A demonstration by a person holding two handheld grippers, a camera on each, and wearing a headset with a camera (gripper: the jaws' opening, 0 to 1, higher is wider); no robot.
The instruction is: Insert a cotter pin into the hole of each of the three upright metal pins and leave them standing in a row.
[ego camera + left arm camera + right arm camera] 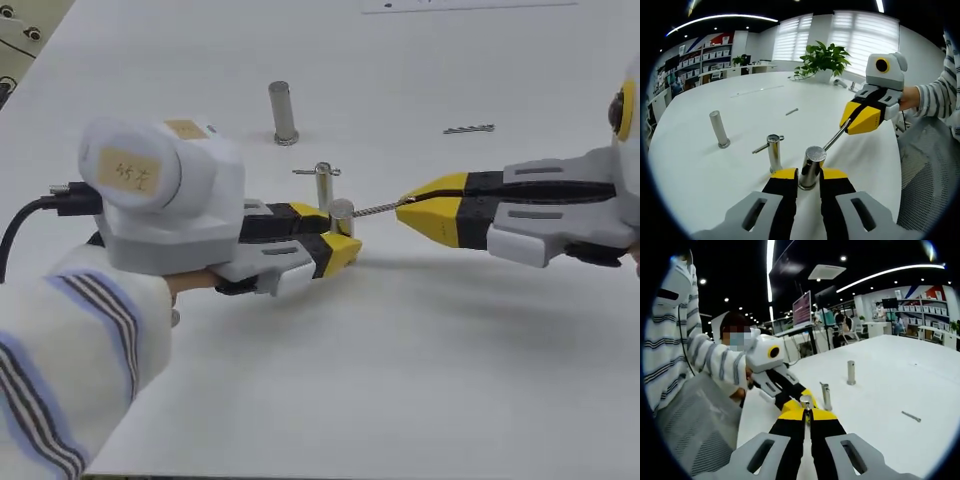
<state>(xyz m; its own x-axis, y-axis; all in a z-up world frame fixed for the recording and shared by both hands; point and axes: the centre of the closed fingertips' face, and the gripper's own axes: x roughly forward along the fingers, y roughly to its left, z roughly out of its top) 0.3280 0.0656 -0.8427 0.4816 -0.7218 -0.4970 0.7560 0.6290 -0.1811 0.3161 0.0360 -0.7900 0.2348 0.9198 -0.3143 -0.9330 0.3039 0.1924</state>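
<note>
Striped sleeve (60, 340) and hand at lower left carry the left gripper (336, 232), held level and low over the white table (420, 380) and pointing right. Its jaws are narrowed onto the near metal pin (342, 212), which stands upright on the table between them. Opposite, the right gripper (402, 209) points in from the right, roughly level and nose to nose with the left. Its jaws are pinched on the held cotter pin (378, 208), whose free end meets the upper part of the near metal pin; whether it has entered the hole cannot be told.

Metal pins: three, all upright, in a line running away from the viewer. The middle metal pin (323, 186), just behind the near one, carries the inserted cotter pin (305, 172) crosswise near its top. The far metal pin (284, 112) stands well apart.

Cotter pins: three, namely one held, one inserted, and the loose cotter pin (468, 129) lying flat on the table at far right.
</note>
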